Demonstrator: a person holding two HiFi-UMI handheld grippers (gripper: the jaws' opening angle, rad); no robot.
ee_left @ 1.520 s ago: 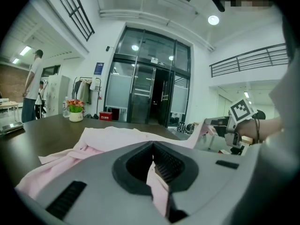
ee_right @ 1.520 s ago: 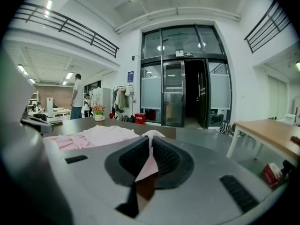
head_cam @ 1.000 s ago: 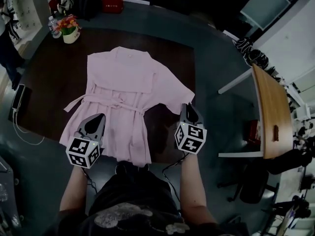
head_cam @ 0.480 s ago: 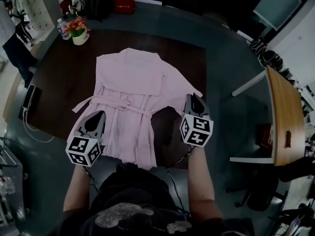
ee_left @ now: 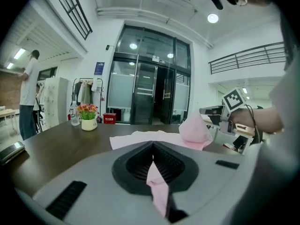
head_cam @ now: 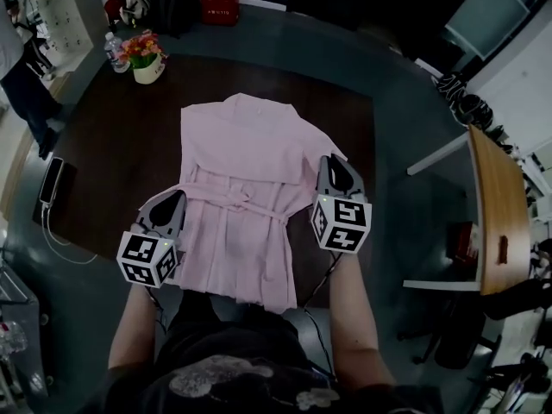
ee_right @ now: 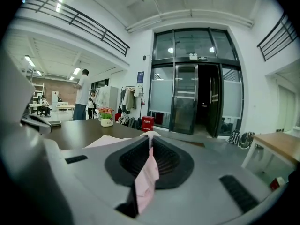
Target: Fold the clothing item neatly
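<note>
The pink dress [head_cam: 244,198] lay flat on the dark table [head_cam: 112,153], directly in front of the person. Its long axis ran from 12 o'clock to 6 o'clock, with a small lean of the lower part toward 5 o'clock. The collar pointed away from the person, to 12 o'clock, and the hem pointed to the person and reached the near edge of the table. A tied belt [head_cam: 240,198] crossed the waist from 9 o'clock to 3 o'clock. The left gripper [head_cam: 175,197] was at the 9 o'clock side of the dress, at the height of the belt, and its jaws were closed tight on a thin fold of the pink cloth. The right gripper [head_cam: 332,159] was at the 3 o'clock side, a little farther from the person, and its jaws were also pressed together on pink cloth; the left gripper view showed this part of the dress lifted a little above the table in a bunch. A flower pot [head_cam: 147,63] stood at the 11 o'clock corner of the table, well apart from the dress, and a phone [head_cam: 52,179] lay at the 9 o'clock edge.
</note>
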